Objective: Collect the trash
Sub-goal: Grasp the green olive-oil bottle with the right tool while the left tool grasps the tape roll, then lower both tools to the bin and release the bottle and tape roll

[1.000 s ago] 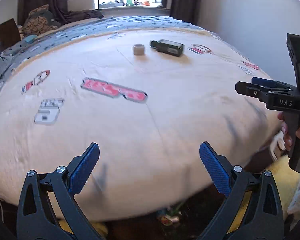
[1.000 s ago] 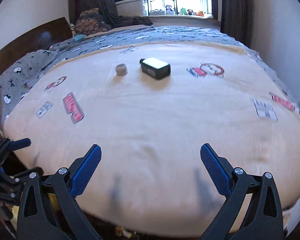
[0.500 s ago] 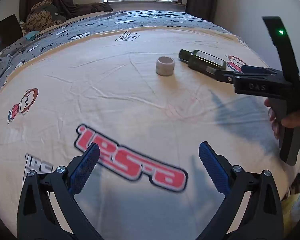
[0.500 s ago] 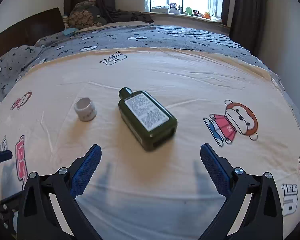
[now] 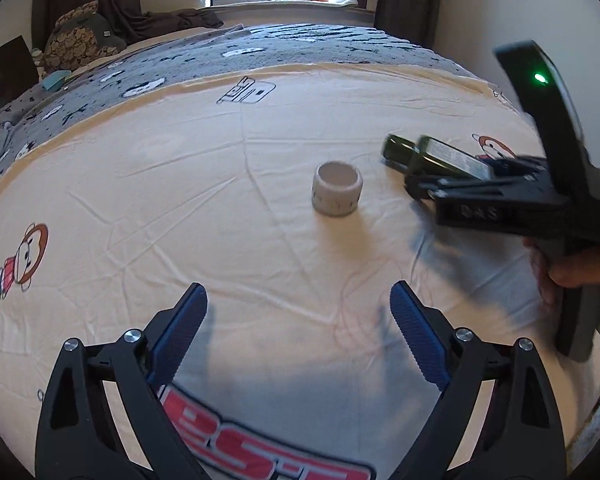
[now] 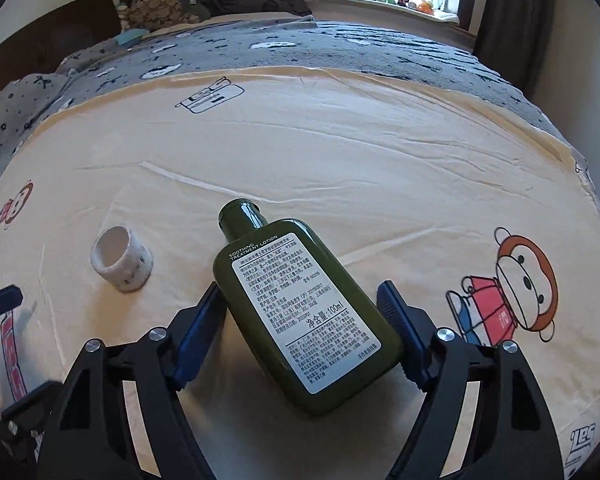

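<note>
One green lotion bottle [image 6: 300, 312] lay label-up on the cream bedsheet [image 6: 380, 168], well in from the bed's edges, its long axis slanting, cap pointing away to the left. The right gripper [image 6: 300, 336] straddled it, spread, not clamped. One white tape roll [image 5: 337, 193] stood just beside. The left gripper [image 5: 298, 336] hung released over bare sheet.

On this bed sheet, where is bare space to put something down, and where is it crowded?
Free: the wide cream sheet between the green lotion bottle and the grey blanket behind it, and the stretch left of the white tape roll toward the monkey print. Crowded: roll, bottle and the open right gripper around it sit close together.
</note>
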